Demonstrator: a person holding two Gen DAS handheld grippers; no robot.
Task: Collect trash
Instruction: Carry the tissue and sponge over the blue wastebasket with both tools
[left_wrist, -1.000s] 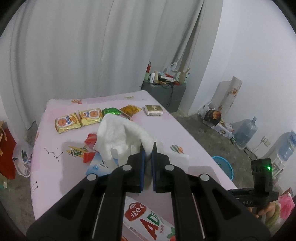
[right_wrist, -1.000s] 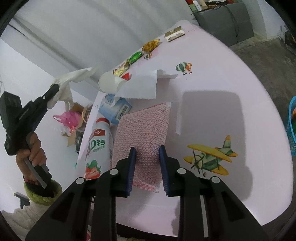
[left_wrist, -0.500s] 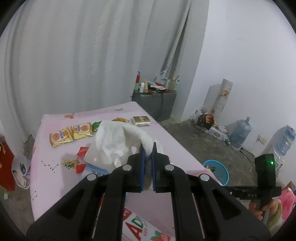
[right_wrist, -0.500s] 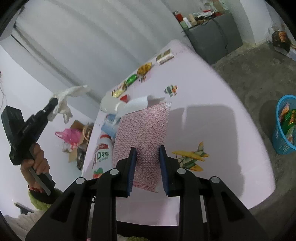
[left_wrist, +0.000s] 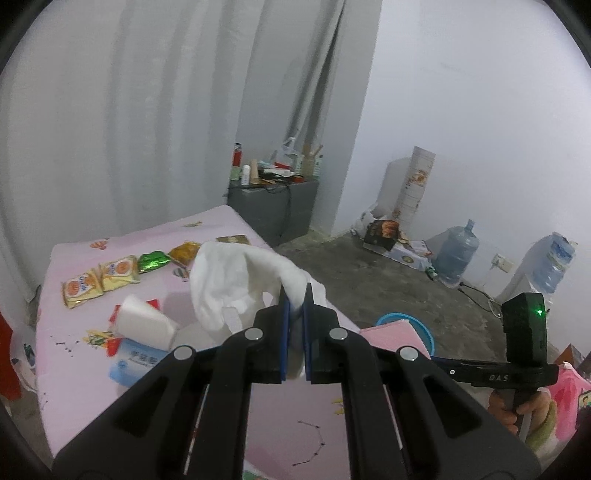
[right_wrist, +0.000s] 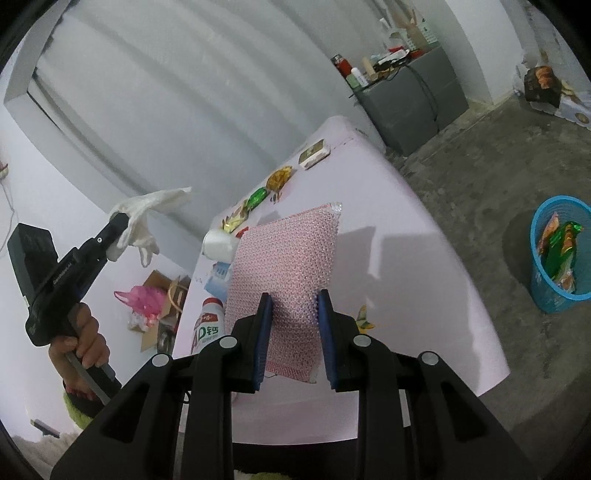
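The pink cloth-covered table (right_wrist: 424, 236) carries most of what remains: yellow biscuit packets (left_wrist: 99, 282), a green foil wrapper (left_wrist: 154, 259), a white paper cup lying on its side (left_wrist: 144, 326) and a white-and-red drink bottle (right_wrist: 208, 328). On the floor well off the table's right side stands the blue plastic waste basket (right_wrist: 561, 254), already holding wrappers.

The right gripper (right_wrist: 293, 339) is clamped on the lower end of a pink mesh sponge pad (right_wrist: 284, 266). I judge the pad light and springy but fairly flat, so an edge grip should do.

The left gripper (left_wrist: 294, 332) is pinched on a crumpled white tissue (left_wrist: 236, 284) (limp and nearly weightless), which hangs above the table. A pinch through the bunched part looks best, since loose corners may tear or slip.
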